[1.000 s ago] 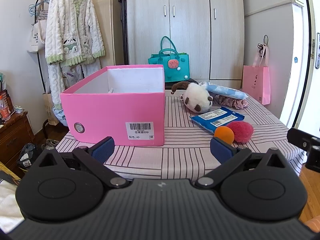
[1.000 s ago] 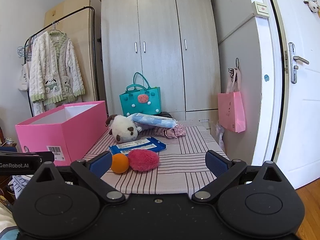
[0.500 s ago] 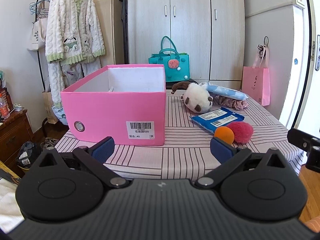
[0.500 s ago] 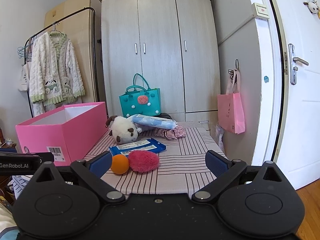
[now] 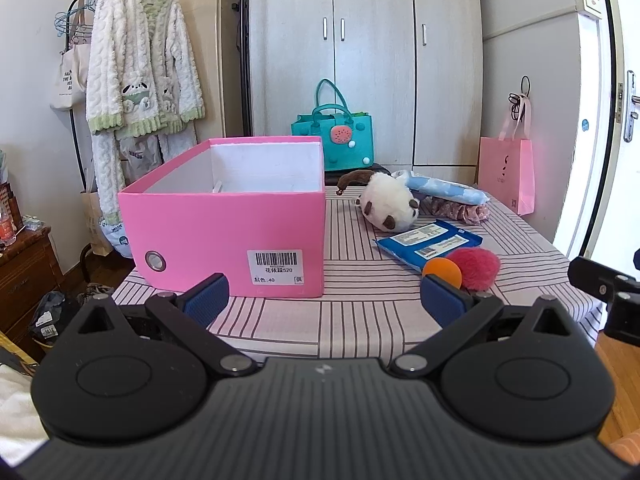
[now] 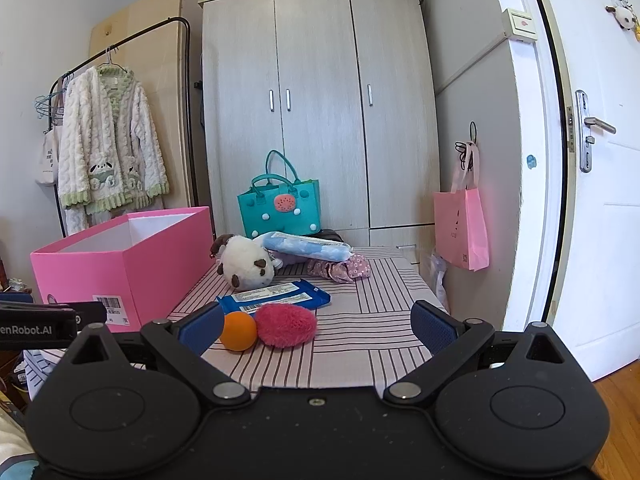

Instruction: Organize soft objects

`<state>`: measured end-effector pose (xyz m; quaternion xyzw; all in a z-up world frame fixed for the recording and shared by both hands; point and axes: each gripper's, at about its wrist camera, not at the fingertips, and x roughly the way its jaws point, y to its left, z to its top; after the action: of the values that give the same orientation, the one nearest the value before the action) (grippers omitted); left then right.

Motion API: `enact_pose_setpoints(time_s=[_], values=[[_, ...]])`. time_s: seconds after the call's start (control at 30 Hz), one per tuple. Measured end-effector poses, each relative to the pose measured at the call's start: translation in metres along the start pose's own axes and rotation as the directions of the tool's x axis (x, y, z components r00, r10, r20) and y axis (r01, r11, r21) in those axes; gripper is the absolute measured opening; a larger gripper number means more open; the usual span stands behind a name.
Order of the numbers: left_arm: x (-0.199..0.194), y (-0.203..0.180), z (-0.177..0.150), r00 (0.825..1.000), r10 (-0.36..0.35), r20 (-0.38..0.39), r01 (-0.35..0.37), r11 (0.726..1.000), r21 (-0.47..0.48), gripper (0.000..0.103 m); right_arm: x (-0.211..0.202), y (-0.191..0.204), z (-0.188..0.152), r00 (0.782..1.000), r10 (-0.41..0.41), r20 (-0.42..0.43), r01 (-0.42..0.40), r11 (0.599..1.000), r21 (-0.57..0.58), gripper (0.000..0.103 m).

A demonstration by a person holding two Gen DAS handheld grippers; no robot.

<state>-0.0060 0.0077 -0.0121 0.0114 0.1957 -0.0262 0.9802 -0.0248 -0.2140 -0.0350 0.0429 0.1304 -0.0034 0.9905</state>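
Hovering short of the table, both tools spread wide and empty

Waiting at the near edge of the striped table (image 6: 352, 344), the right gripper (image 6: 316, 326) has its blue pads far apart with nothing between them. The left gripper (image 5: 324, 300) is likewise spread and holds nothing.

Just ahead of the right gripper's left finger lie an orange ball (image 6: 238, 331) and a pink fluffy pom (image 6: 285, 325), touching each other. Beyond them is a blue wipes pack (image 6: 276, 298), then a white plush toy (image 6: 246, 264), a floral scrunchie (image 6: 340, 269) and a pale blue soft pack (image 6: 308, 247). The open pink box (image 5: 228, 236), the likely destination, sits straight ahead of the left gripper and well left of the right one.

Risks, as I judge them: closing on the pom could nudge the ball, which may roll off the near edge. A shallow pinch on fluff could slip in transit. The plush toy may sag and catch the box rim. The two tools are close together, so a crossing move toward the box could make them collide.
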Motion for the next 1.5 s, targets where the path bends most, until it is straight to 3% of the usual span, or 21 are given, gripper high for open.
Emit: enact_pose_setpoints(time_s=[0.23,0.5,0.63,0.8,1.0,1.13,1.2,1.3,1.37,1.5], values=[[0.001,0.002,0.001,1.000,-0.012,-0.012,0.012,1.000,0.002,0.103,0.005,-0.007,-0.002,1.000,0.003,0.000,-0.003,1.000,0.017,0.101],[-0.003,0.011,0.028,0.991,-0.129,-0.039,0.129,0.992,-0.017,0.103,0.007,-0.021,0.024,0.998,0.065,0.015,-0.064,0.997,-0.031,0.101],[-0.001,0.008,0.043,0.985,-0.170,-0.041,0.171,0.985,0.029,0.103,0.015,-0.029,0.034,0.991,0.132,-0.027,-0.133,0.990,-0.055,0.101],[0.007,-0.007,0.049,0.966,-0.255,-0.037,0.257,0.964,0.064,0.101,0.033,-0.032,0.032,0.975,0.200,-0.101,-0.211,0.971,-0.111,0.095],[0.035,-0.030,0.045,0.943,-0.326,-0.061,0.331,0.938,0.108,0.100,0.063,-0.040,0.019,0.959,0.238,-0.153,-0.251,0.965,-0.072,0.089],[0.060,-0.037,0.045,0.910,-0.400,-0.111,0.409,0.910,0.073,0.099,0.083,-0.039,0.010,0.943,0.265,-0.199,-0.283,0.957,-0.064,0.086],[0.067,-0.041,0.044,0.912,-0.396,-0.109,0.405,0.910,0.084,0.092,0.093,-0.036,0.006,0.931,0.283,-0.229,-0.307,0.949,-0.076,0.084],[0.070,-0.051,0.044,0.921,-0.378,-0.090,0.388,0.910,0.147,0.092,0.107,-0.032,0.001,0.906,0.318,-0.279,-0.350,0.934,-0.074,0.082],[0.079,-0.054,0.043,0.912,-0.391,-0.123,0.406,0.902,0.146,0.092,0.116,-0.032,-0.003,0.894,0.335,-0.296,-0.366,0.929,-0.053,0.082],[0.100,-0.057,0.038,0.903,-0.388,-0.182,0.414,0.901,0.134,0.078,0.132,-0.031,-0.009,0.886,0.342,-0.314,-0.373,0.927,-0.044,0.082]])
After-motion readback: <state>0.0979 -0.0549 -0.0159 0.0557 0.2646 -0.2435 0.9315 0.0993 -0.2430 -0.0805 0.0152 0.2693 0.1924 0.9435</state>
